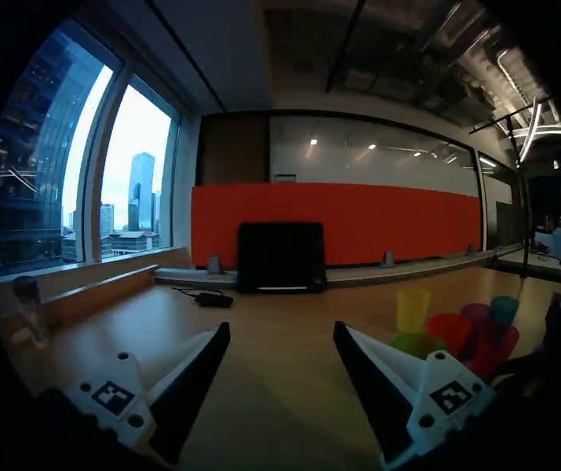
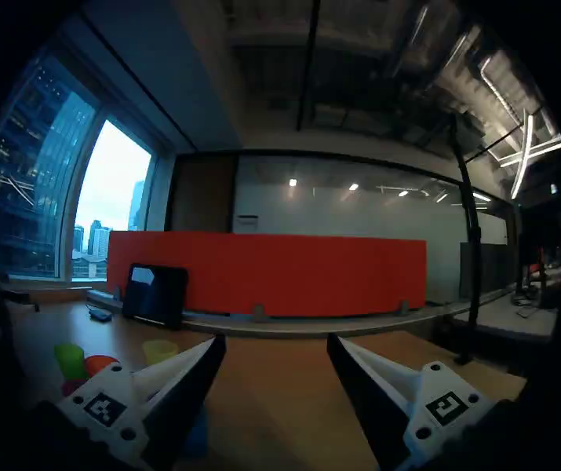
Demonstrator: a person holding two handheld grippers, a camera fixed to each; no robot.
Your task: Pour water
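The left claw [image 1: 280, 328] and right claw [image 2: 275, 341] both hover spread wide, gripping nothing (ready to take something, I'd guess). The coloured cups [image 1: 449, 330] stand clustered on the wooden surface [image 1: 280, 392], between the two.

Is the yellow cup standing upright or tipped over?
Upright: the yellow cup stands on its base on the wooden table, wider end up. Whether it holds water, cannot tell.
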